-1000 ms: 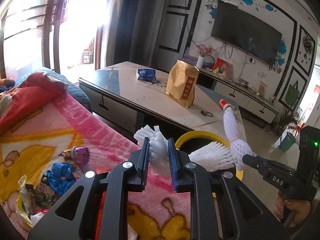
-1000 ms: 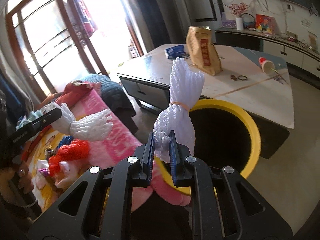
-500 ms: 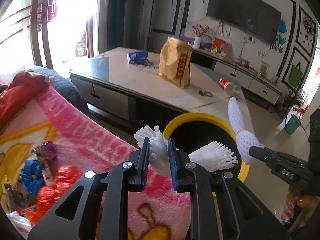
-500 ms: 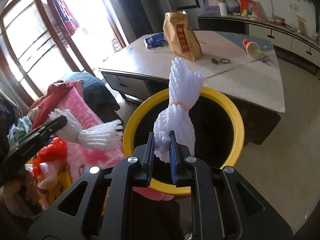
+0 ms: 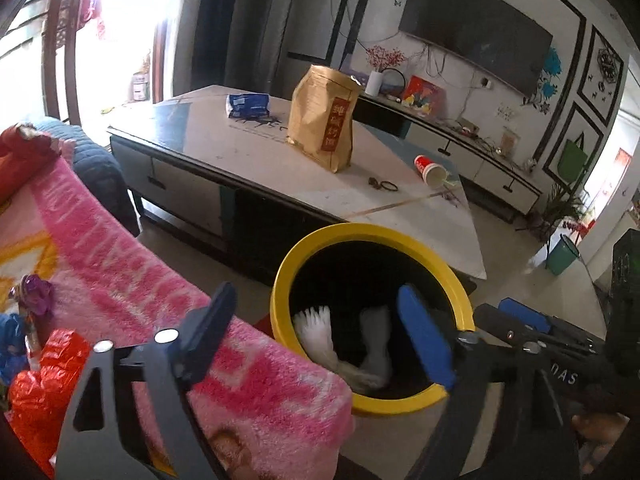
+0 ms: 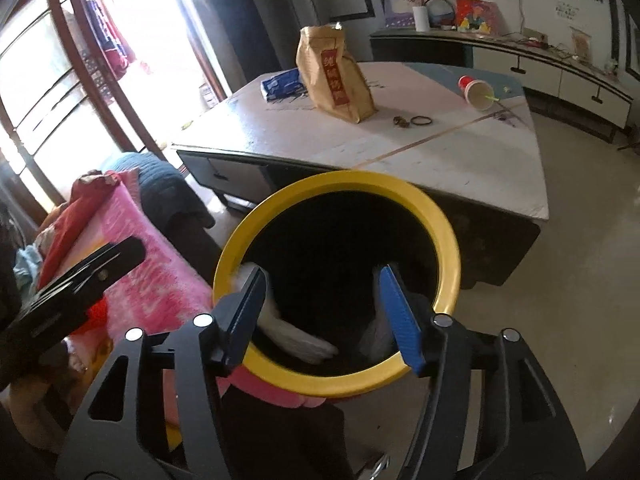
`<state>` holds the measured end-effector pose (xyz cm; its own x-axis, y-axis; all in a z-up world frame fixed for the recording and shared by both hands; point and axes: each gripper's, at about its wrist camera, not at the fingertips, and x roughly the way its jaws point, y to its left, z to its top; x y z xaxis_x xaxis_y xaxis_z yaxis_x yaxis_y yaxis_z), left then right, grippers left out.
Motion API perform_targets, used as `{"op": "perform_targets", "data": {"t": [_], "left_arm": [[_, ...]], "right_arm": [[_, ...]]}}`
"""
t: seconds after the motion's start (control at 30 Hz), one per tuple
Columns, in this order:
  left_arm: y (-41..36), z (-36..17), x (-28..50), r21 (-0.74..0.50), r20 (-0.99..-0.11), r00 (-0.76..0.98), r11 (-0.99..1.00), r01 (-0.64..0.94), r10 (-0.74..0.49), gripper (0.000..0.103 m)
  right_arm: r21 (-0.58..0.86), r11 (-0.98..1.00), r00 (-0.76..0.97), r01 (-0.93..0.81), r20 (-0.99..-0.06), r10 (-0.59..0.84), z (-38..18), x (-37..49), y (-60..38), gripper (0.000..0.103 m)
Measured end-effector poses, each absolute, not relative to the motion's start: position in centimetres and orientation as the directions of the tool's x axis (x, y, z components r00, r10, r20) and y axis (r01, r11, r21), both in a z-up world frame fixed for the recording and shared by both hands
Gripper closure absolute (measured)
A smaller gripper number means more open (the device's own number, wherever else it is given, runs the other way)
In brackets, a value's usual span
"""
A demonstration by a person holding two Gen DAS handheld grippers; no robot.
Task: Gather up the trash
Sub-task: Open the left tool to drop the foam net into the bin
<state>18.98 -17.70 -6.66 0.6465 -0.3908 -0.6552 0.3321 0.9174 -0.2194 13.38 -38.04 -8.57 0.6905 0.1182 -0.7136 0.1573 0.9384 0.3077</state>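
Over the round yellow-rimmed black trash bin [image 6: 450,240], both my hand-held grippers, left [image 5: 320,336] and right [image 6: 322,308], gape empty; white foam nets [image 5: 316,334] lie inside. Remaining red crinkled wrapper [image 5: 44,376] sits left on the pink blanket [image 5: 160,292], nearer left.

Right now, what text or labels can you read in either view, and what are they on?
"DAS": white letters on the right gripper's black body, seen from the left wrist view.
Brown paper bag: red label with gold characters, too blurred to read.
Blue packet on the table: print too small.
Red paper cup: no legible text.
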Motion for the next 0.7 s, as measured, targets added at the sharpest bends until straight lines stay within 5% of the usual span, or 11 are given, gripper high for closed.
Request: {"op": "perform_targets", "data": {"t": [0.3, 0.7], "left_arm": [[-13.8, -5.0, 17.0, -0.248, -0.602, 0.707, 0.929, 0.276, -0.371, 0.008], [-9.8, -3.0, 14.2, -0.224, -0.542, 0.781, 0.949, 0.223, -0.311, 0.007]], "right_arm": [[0.279, 0.953, 0.758, 0.115, -0.645, 0.097, -6.6, 12.6, -36.5, 0.035], [0.291, 0.955, 0.799, 0.051, -0.586, 0.135, -4.8, 11.7, -34.3, 0.032]]}}
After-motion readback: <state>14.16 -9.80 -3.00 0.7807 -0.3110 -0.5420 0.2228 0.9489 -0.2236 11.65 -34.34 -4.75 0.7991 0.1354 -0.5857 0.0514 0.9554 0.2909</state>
